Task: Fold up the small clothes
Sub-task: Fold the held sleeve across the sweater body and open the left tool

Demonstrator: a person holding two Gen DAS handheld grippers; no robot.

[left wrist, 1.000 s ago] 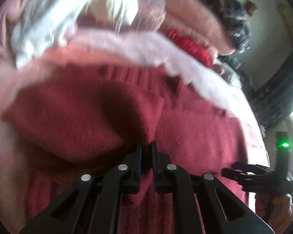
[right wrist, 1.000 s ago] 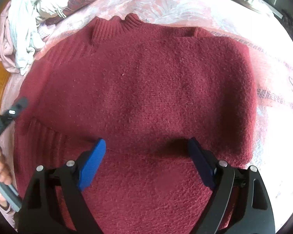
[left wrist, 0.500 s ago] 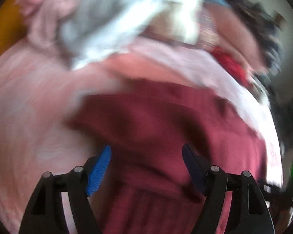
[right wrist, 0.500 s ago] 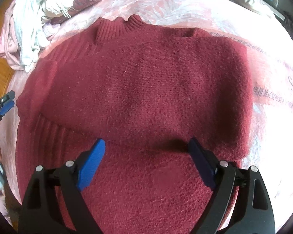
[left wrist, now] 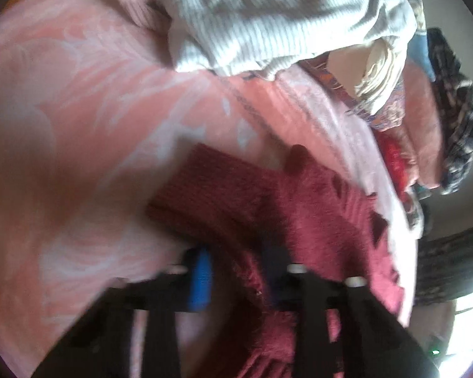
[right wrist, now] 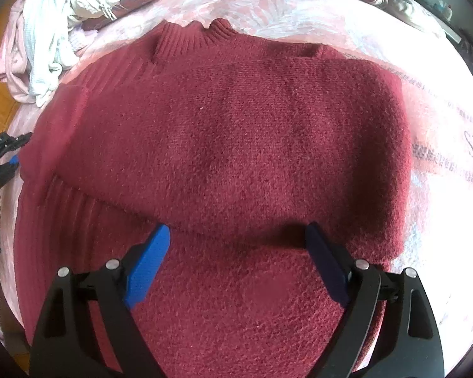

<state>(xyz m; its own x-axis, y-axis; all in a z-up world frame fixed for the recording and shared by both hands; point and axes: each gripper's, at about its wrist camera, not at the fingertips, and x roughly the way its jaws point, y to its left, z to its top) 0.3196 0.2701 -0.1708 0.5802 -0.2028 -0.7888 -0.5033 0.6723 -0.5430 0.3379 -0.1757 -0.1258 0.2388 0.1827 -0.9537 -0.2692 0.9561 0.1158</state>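
The maroon sweater lies spread flat on the pink bedspread, partly folded. The right gripper hovers wide open above its lower middle, holding nothing. The left gripper, partly open and empty, straddles the sweater's left edge.

Left wrist view motion-blurred; left claw fingers smeared, right pad indistinct. Sweater hem cut off by the right wrist frame's bottom edge. Clothes pile cropped at top left.

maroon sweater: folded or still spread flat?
Partly folded. In the right wrist view the maroon sweater has an upper layer doubled over its lower part, its edge crossing just ahead of the open right gripper.
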